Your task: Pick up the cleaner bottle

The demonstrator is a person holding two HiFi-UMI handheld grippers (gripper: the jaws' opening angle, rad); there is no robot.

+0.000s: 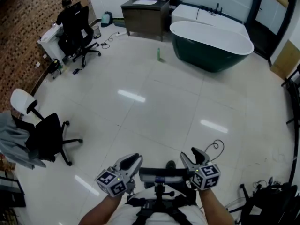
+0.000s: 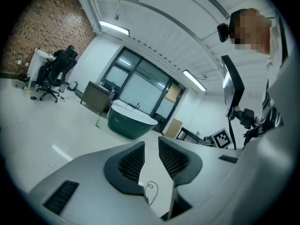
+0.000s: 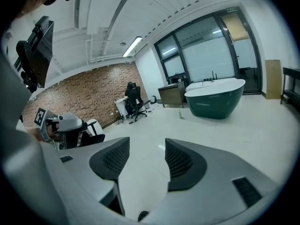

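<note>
The left gripper point(image 1: 133, 159) has its jaws slightly apart with nothing between them. The small green cleaner bottle point(image 1: 159, 54) stands upright well ahead of both grippers, toward the far edge of the glossy white tiled floor point(image 1: 154, 111), just left of the dark green oval bathtub point(image 1: 211, 50). The right gripper point(image 1: 194, 154) has its jaws wider apart and empty.

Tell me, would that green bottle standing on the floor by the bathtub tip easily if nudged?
Probably: the green bottle stands upright and looks tall and slim, so a push near its top would likely topple it. The glossy floor may let it slide. It looks small beside the bathtub, so likely light; how full it is can't be told.
</note>
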